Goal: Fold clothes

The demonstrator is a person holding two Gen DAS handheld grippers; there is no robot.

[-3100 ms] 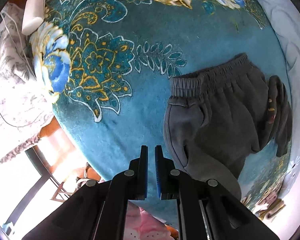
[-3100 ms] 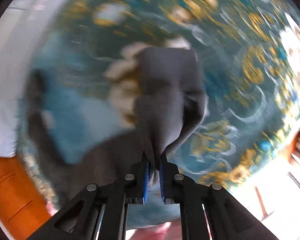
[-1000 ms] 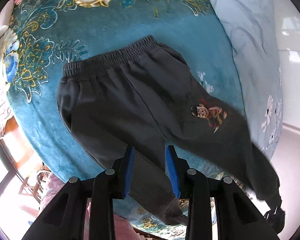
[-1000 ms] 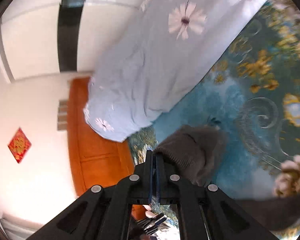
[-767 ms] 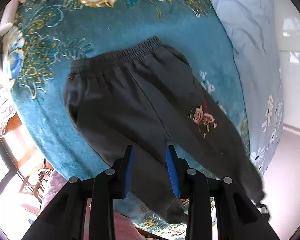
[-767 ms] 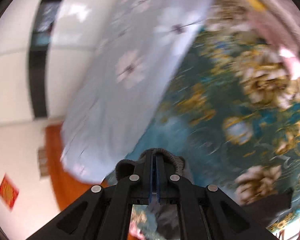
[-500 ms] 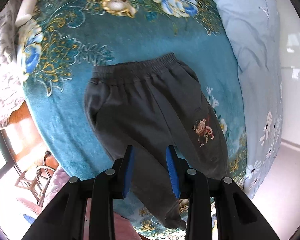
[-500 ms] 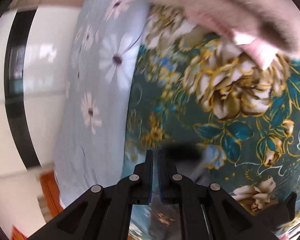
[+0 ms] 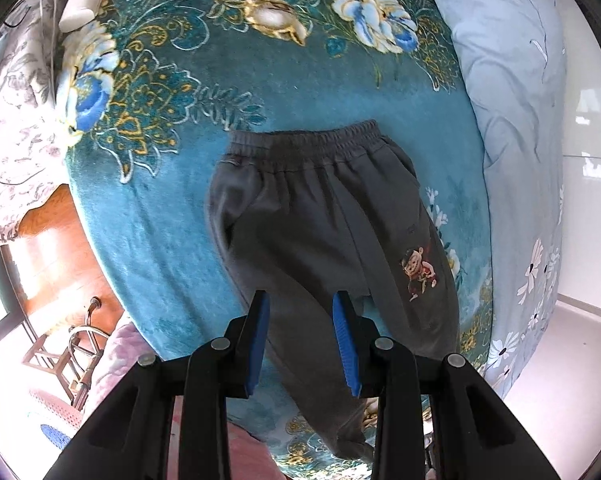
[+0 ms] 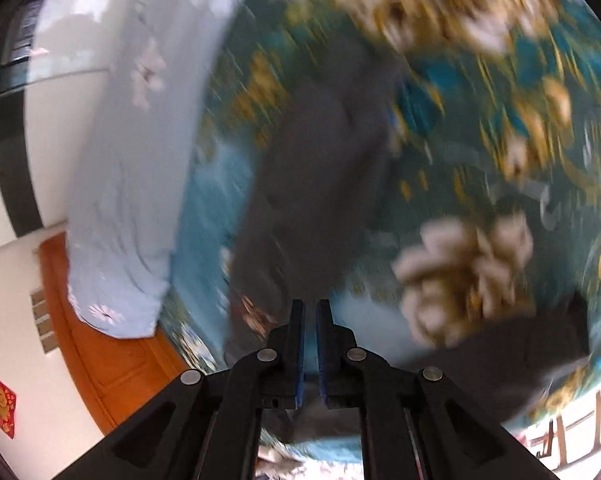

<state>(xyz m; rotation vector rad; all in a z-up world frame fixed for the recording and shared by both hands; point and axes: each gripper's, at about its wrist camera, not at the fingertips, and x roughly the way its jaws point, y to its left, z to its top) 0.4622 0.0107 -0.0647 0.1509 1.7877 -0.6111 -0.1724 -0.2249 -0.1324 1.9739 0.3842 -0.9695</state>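
A pair of dark grey sweatpants lies flat on the teal floral blanket, waistband away from me, legs running toward me. A small cartoon print marks the right leg. My left gripper is open and empty, held above the near part of the left leg. In the blurred right wrist view the pants stretch away ahead. My right gripper has its jaws nearly together with a thin gap and nothing between them, just above the near end of the pants.
A light blue daisy-print quilt lies along the right of the bed and shows in the right wrist view. A white object and grey floral cloth lie far left. An orange headboard bounds the bed.
My right gripper let go of the pant leg cuff it held and swung back over the pants. My left gripper pulled back higher, so the pants look smaller and fully spread.
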